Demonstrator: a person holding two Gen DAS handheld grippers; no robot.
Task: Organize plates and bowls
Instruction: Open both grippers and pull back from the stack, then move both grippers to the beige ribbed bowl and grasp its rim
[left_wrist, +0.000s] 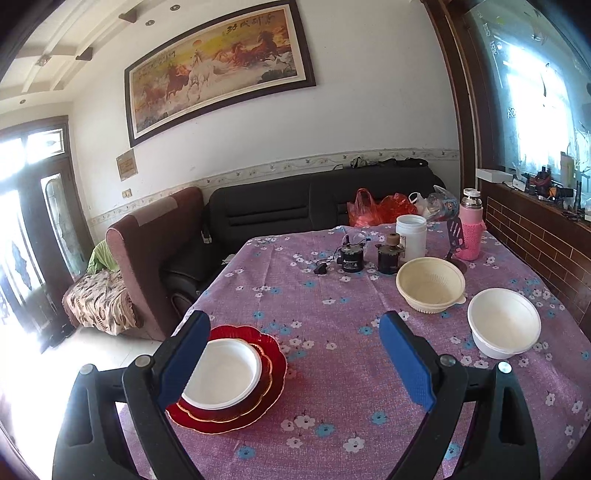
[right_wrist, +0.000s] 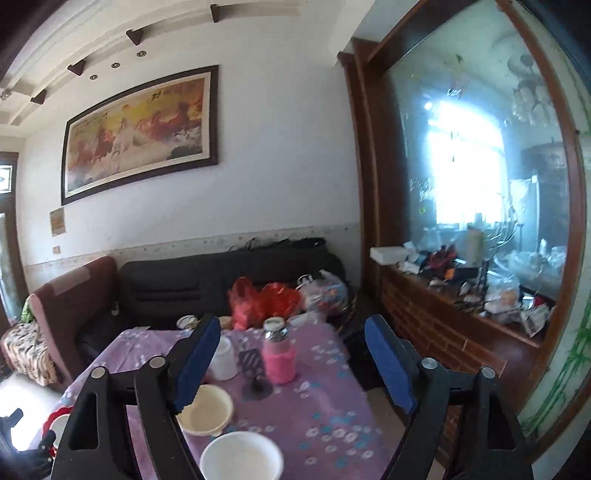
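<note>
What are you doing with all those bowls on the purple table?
Someone is tidying dishes with two hand-held grippers. Both the left gripper and right gripper hover with jaws open, holding nothing. One white bowl already sits on the red plates. The cream bowl and another white bowl sit loose.

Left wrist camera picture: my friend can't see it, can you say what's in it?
An open, empty left gripper hovers over a purple flowered tablecloth. Near its left finger, a white bowl sits on stacked red plates; a cream bowl and another white bowl stand to the right.
</note>
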